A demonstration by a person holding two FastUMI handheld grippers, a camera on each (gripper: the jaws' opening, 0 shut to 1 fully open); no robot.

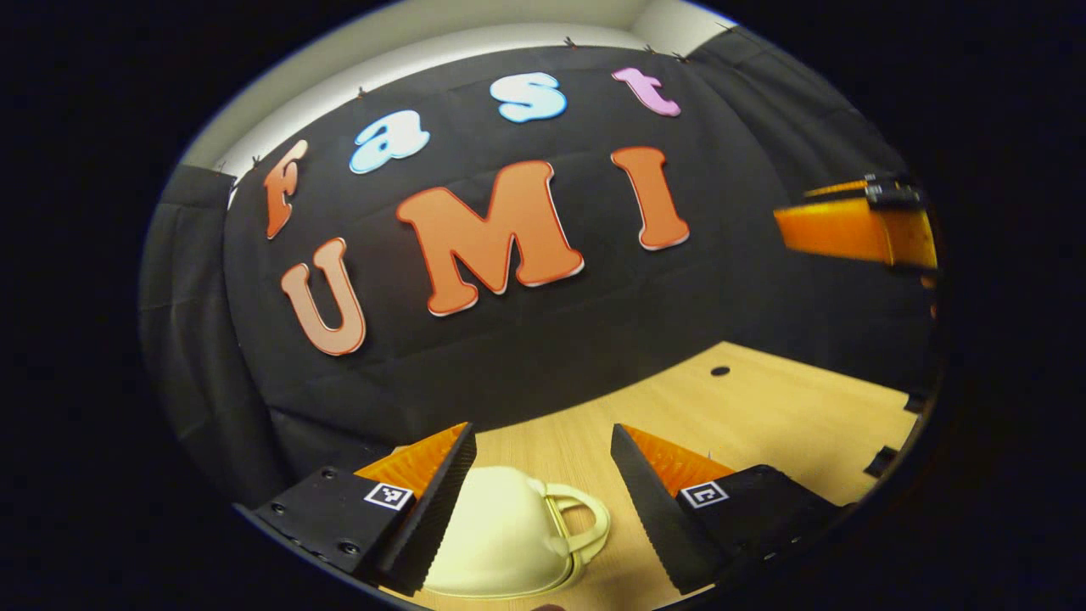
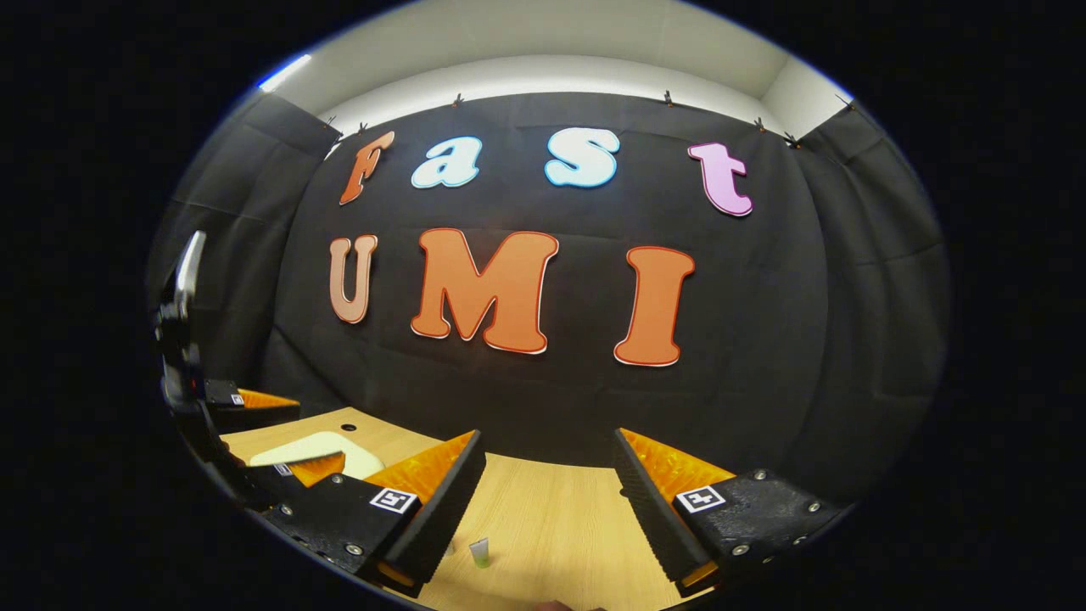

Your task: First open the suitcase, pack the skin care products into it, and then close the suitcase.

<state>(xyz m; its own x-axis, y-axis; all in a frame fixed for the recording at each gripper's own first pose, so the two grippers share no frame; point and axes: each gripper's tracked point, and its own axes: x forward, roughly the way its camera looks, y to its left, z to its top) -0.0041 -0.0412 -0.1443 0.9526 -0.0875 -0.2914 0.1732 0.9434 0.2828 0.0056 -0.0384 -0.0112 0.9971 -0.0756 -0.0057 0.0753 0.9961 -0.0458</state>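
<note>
Opening step barely begun: pale cream suitcase (image 1: 501, 535), closed and rounded with looped handle (image 1: 581, 522), lying on worktop (image 1: 764, 416) between spread fingers of left gripper (image 1: 539, 501); right gripper (image 2: 547, 501), fingers likewise apart, above small green-tipped tube (image 2: 480, 553); next, probably gripping the handle.

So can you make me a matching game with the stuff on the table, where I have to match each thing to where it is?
Things:
1. cream hard-shell suitcase with a handle
2. small clear tube with a green bottom
3. small dark round hole in the wooden table

Places:
A. far out on the tabletop, toward the black wall
B. low between the open left gripper fingers
C. standing on the table near the open right gripper

Pairs: 1-B, 2-C, 3-A
</note>
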